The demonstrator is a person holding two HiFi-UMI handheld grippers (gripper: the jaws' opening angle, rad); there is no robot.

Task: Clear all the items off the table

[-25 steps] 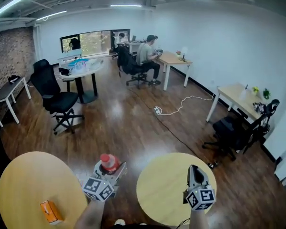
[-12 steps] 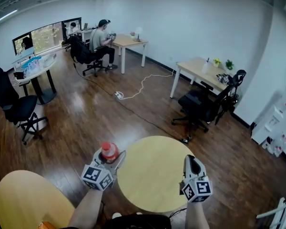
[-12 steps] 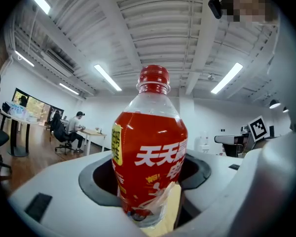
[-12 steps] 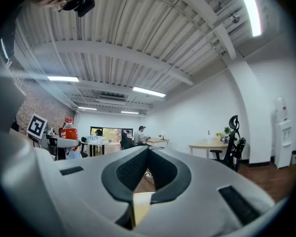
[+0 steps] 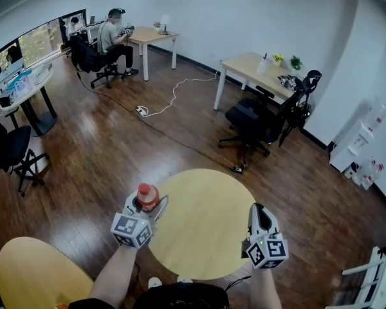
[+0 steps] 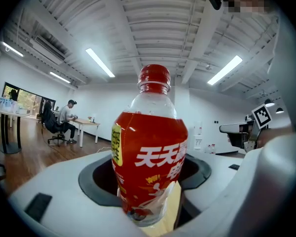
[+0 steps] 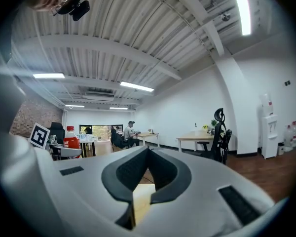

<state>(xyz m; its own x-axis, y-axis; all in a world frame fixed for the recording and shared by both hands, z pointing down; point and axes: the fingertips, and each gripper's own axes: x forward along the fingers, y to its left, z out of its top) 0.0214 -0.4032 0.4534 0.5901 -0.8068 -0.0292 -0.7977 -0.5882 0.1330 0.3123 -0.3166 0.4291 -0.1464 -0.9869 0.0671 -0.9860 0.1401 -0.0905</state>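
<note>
left hand-held gripper [image 5: 145, 205] — grips red bottle [image 6: 149, 147] | right hand-held gripper [image 5: 259, 211] — jaws closed

Two grippers: the left gripper [image 5: 143, 206] at seven o'clock, the right gripper [image 5: 260, 215] at five

One red-capped drink bottle [image 5: 147, 195]

Two round wooden tables: the near round table [image 5: 206, 237] at six o'clock, the far round table [image 5: 35, 272] at eight

Two rectangular desks: the left desk [image 5: 151, 36] at eleven o'clock, the right desk [image 5: 248, 66] at one

At least three black office chairs [image 5: 248, 118]

Two seated people [image 5: 109, 34] at eleven o'clock

Two small potted plants [image 5: 294, 62]

One white power strip [image 5: 141, 111]
</note>
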